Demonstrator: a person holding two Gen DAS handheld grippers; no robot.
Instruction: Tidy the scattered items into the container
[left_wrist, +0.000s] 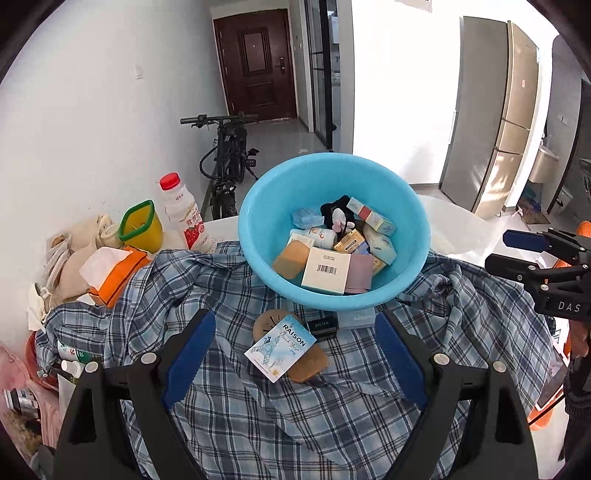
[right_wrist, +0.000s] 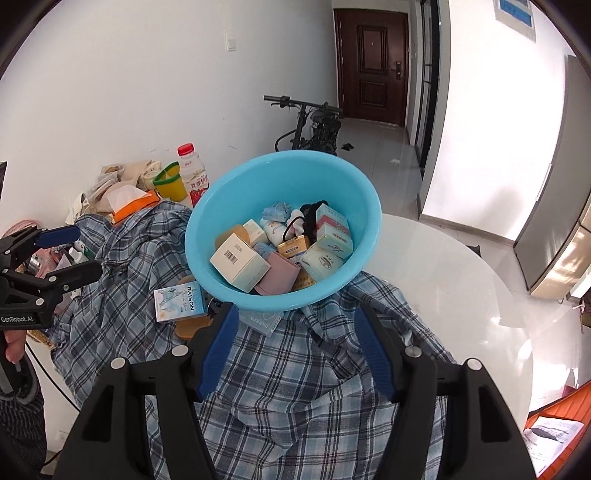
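A blue basin (left_wrist: 271, 206) (right_wrist: 221, 214) holding several small boxes and packets rests tilted on a crumpled plaid shirt (left_wrist: 332, 406) (right_wrist: 295, 387). In front of it on the shirt lie a RAISON box (left_wrist: 280, 347) (right_wrist: 176, 302), brown cork pieces (left_wrist: 308, 363) (right_wrist: 188, 326), a black case (left_wrist: 323, 325) and a pale blue packet (left_wrist: 356, 317) (right_wrist: 264, 320) tucked under the basin. My left gripper (left_wrist: 295, 321) stands open, its fingers either side of the RAISON box without touching it. My right gripper (right_wrist: 297, 314) is open just short of the basin's near rim, nothing pressed between its pads.
The shirt covers a white round table (right_wrist: 443, 266). At its left stand a red-capped bottle (left_wrist: 184, 214), a yellow cup (left_wrist: 142, 229), an orange tissue box (left_wrist: 114, 273) and cloth bags (left_wrist: 74, 254). A bicycle (left_wrist: 229, 162) leans by the wall beyond.
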